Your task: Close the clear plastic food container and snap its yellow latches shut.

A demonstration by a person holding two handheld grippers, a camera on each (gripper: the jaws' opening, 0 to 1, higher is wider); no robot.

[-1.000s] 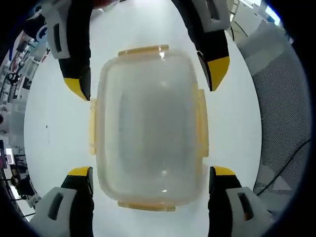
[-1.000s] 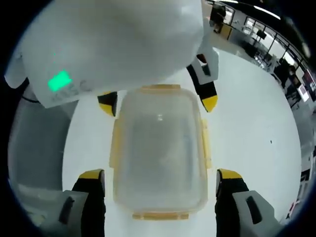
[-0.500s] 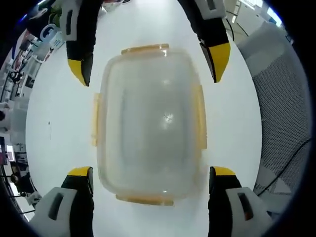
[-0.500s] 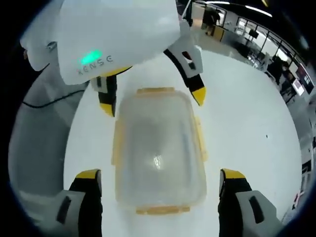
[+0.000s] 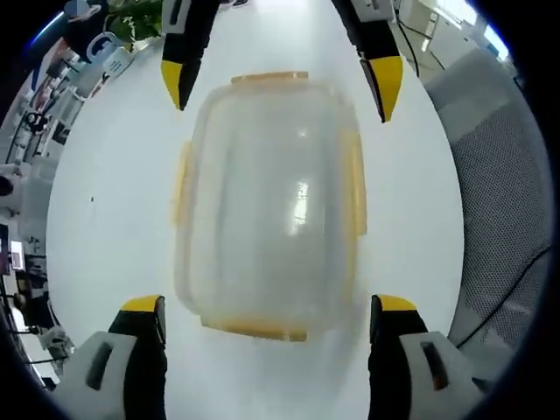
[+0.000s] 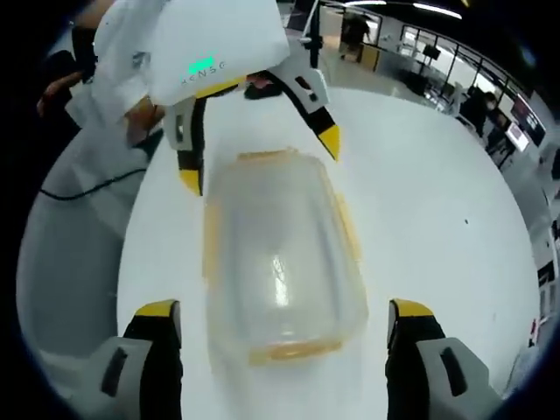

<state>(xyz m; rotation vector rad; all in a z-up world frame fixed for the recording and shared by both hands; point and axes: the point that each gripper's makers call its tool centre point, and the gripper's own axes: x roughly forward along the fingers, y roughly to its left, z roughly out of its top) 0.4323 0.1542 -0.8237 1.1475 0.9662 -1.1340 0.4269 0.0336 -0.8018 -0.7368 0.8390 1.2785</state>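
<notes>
We see the container lidded on the table between both grippers' spread jaws — left gripper, right gripper — neither touching it.

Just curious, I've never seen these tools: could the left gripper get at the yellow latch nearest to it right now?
Probably yes. The left gripper is open, its jaws either side of the near yellow latch on the clear container, with nothing between.

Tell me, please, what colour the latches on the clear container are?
The latches are yellow-orange, seen best in the left gripper view.
</notes>
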